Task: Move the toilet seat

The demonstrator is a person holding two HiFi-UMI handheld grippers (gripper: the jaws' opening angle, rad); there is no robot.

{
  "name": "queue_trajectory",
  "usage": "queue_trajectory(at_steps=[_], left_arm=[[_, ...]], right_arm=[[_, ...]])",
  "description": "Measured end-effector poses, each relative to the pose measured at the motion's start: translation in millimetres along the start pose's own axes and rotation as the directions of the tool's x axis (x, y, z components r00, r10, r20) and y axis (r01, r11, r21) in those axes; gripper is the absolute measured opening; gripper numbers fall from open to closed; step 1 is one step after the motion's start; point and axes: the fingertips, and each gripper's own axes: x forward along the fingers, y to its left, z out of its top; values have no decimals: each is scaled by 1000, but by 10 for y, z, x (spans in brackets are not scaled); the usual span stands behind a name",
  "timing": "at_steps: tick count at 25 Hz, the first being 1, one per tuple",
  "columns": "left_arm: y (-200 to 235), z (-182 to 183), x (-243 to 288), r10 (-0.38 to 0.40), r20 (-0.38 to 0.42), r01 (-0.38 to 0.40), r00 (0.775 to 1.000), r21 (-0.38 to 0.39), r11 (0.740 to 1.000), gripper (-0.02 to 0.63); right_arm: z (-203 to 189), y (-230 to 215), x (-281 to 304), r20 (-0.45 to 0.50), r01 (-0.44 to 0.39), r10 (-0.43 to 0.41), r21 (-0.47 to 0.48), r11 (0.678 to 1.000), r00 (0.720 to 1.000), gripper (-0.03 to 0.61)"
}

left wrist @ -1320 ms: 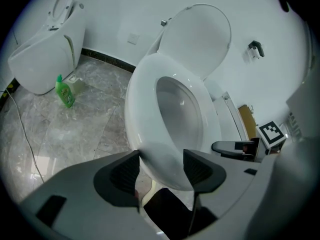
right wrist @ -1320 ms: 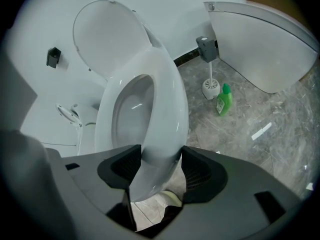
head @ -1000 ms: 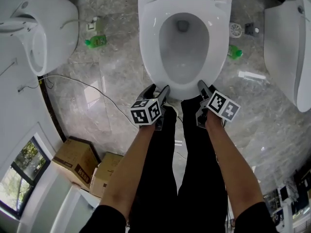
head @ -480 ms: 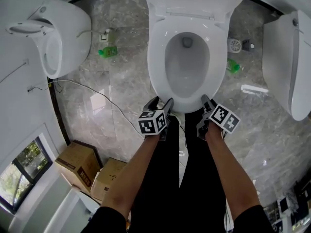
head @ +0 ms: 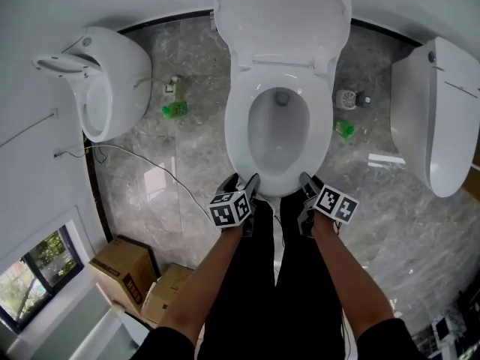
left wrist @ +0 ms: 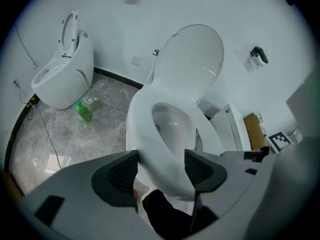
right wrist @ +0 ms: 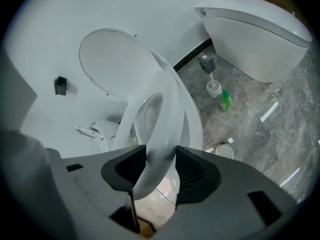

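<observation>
Two cardboard boxes (head: 124,272), a green bottle (head: 175,109) and perhaps a brush (head: 346,98) stand on the marble floor (head: 199,145).

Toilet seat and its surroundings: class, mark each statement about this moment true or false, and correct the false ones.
1. The lid stands raised behind the bowl. True.
2. The left tool holds nothing. False: it grips the front rim of the toilet seat.
3. The right tool has the seat's rim between its jaws. True; they have just been closing on it.
4. A green bottle stands on the seat. False: the green bottles are on the floor, one on either side of the toilet.
5. Two cardboard boxes sit on the floor at the person's left. True.
</observation>
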Motion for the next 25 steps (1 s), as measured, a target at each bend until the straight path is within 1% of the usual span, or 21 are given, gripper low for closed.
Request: queue_trajectory(at_steps=[3,5,7,9,13,15,18,19,23,25], left_arm=[[-108,130,-147,-7,21,8,1000,-49,999,301],[-164,212,-208,-14,28,15,1000,-47,999,301],[-204,267,-267,-1,24,2,1000,-34,999,301],[-244,308,-322,17,19,-16,1000,-37,999,301],[-317,402,-409,11,-4,-11,1000,-16,1000,301],[-353,482,-475,-5,-9,5,1000,-10,1000,301],[-410,637,-590,-25,-8,25,1000,-25,999,301],[-430,666,-615,-26,-11,26,1000,-10,1000,301],[-491,727,-678,-27,-34,30,999,104,994,301],[-502,754,-722,-40,-39,45,998,121,992,301]], right_arm=[[61,122,-129,-38,-37,36,-36,999,999,202],[113,187,-185,-53,-59,57,-49,997,997,204],[146,248,-246,-70,-79,75,-61,995,995,205],[172,298,-313,-83,-91,86,-64,994,993,204],[244,380,-420,-68,-91,88,-35,995,994,202],[284,458,-476,-52,-94,91,-47,995,994,202],[359,590,-553,-45,-94,91,-67,993,995,204],[382,619,-575,-47,-93,90,-66,993,995,204],[467,726,-649,-36,-100,98,-62,993,995,206],[486,770,-680,-32,-107,105,-69,992,994,209]])
